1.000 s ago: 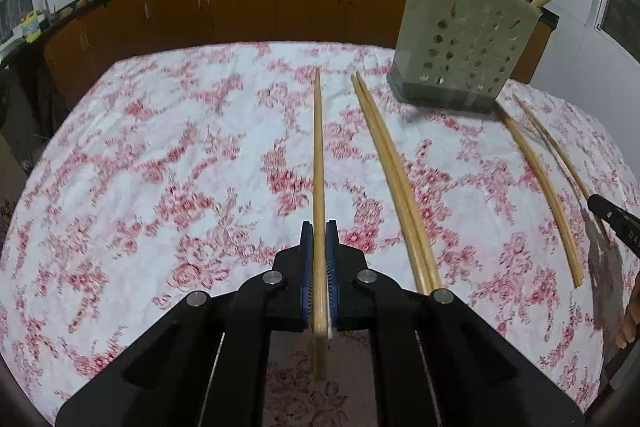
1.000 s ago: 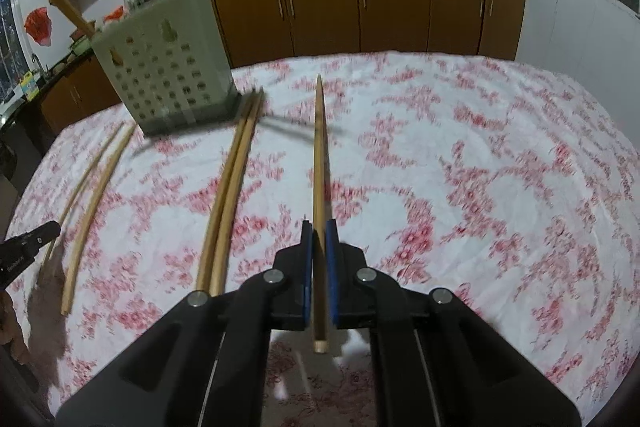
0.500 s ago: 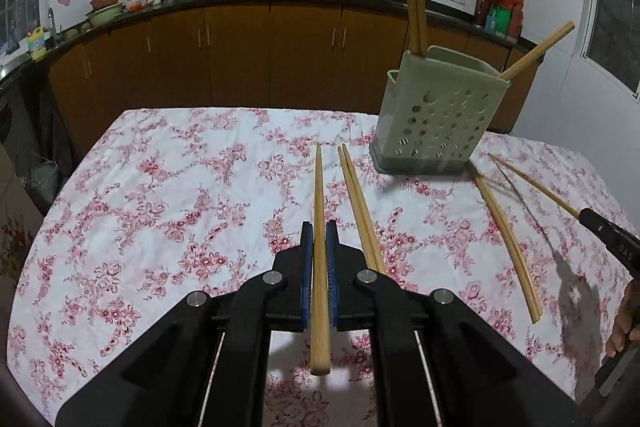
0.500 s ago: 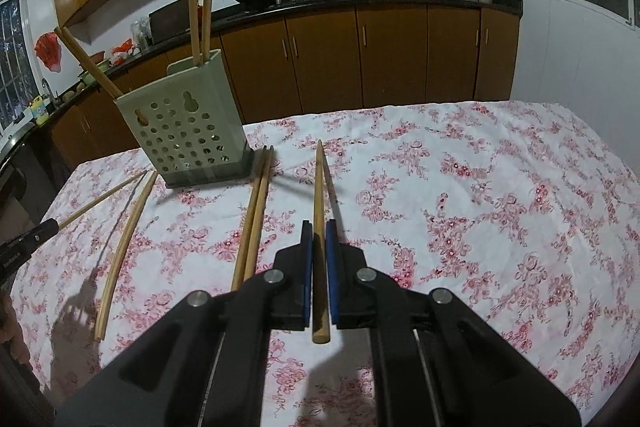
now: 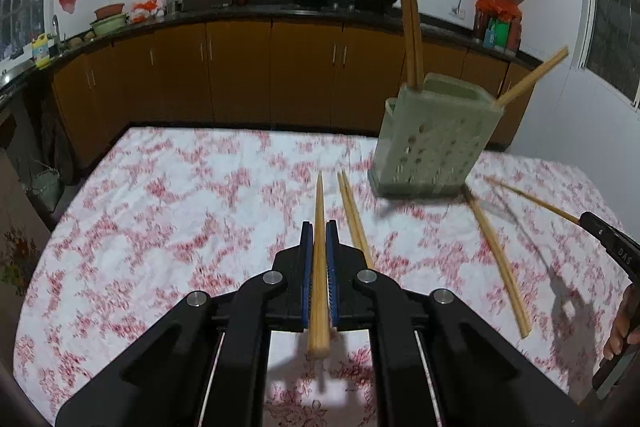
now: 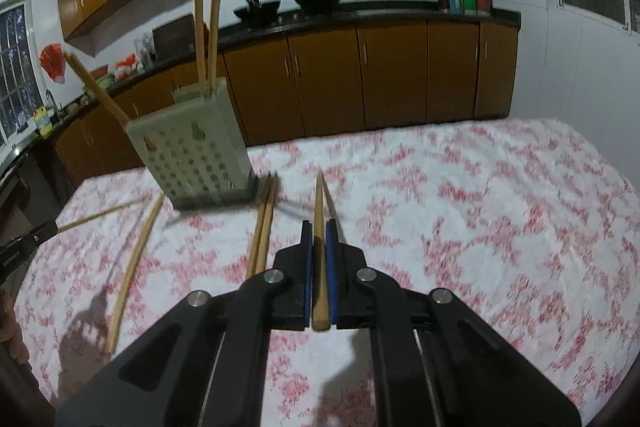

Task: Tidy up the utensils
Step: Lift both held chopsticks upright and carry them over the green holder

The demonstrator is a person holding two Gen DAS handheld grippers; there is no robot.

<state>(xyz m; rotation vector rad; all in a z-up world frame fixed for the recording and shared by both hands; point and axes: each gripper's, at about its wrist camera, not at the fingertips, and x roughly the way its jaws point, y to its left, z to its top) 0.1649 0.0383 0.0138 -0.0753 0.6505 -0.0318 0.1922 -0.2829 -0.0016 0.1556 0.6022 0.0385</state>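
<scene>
My left gripper (image 5: 319, 227) is shut on a wooden chopstick (image 5: 319, 267), held above the floral tablecloth. My right gripper (image 6: 319, 227) is shut on another chopstick (image 6: 320, 259), also lifted. A pale green perforated utensil holder (image 5: 430, 143) stands at the far right of the table with three chopsticks in it; it also shows in the right wrist view (image 6: 192, 155), at the left. A pair of chopsticks (image 5: 354, 219) lies beside my left gripper, and shows left of my right gripper (image 6: 264, 227). Another chopstick (image 5: 498, 259) lies right of the holder.
The table with the red-flowered cloth (image 5: 160, 211) ends at a far edge before brown kitchen cabinets (image 5: 240, 75). The other gripper's tip (image 5: 608, 239) shows at the right edge with a thin chopstick (image 5: 532, 199). A loose chopstick (image 6: 134, 267) lies left of the holder.
Both grippers have risen and tilted up with their chopsticks, which left the cloth. The holder and cabinets now sit lower and farther in both views.
</scene>
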